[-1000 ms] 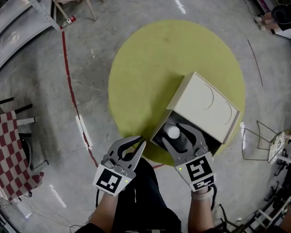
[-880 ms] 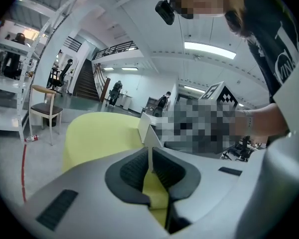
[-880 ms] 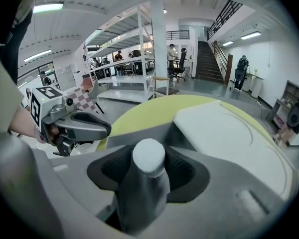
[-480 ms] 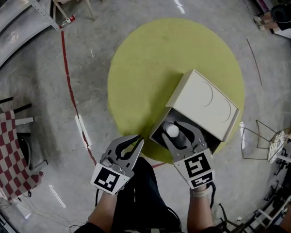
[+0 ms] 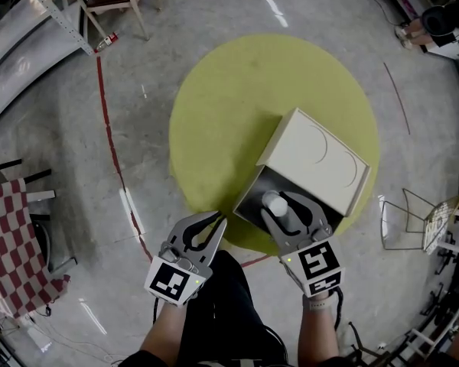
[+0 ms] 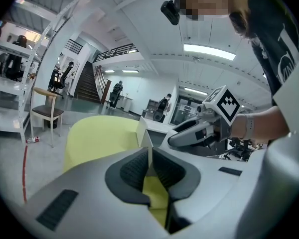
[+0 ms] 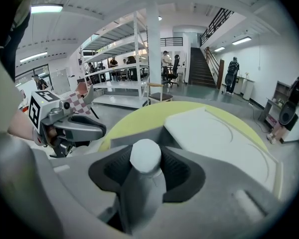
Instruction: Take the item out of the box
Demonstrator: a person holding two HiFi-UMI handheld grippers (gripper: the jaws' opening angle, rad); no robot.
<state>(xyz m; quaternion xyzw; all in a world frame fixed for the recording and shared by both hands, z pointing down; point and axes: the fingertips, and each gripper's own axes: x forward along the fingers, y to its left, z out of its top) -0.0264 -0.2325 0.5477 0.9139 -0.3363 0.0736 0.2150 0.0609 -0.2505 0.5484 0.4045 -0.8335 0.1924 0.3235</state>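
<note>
- Checkered cloth: red and white squares, soft, at the far left.
- Left gripper: grey moulded shell with ribbed black pads. Its jaws are pressed together with nothing between them, at the near rim of the yellow top and apart from the box.
- Round yellow top: flat matte disc above grey concrete.
- Bottle: grey cylindrical body with a rounded white cap, sitting in the dark open end of the box on the near side.
- Right gripper: its jaws have just been closing. The ribbed pads now pinch the bottle's body from both sides, below the cap.
- Box: cream, rectangular and smooth, with a curved seam on its upper face. It lies on the yellow top.
- Wire rack: thin metal rods, on the floor at the right.
</note>
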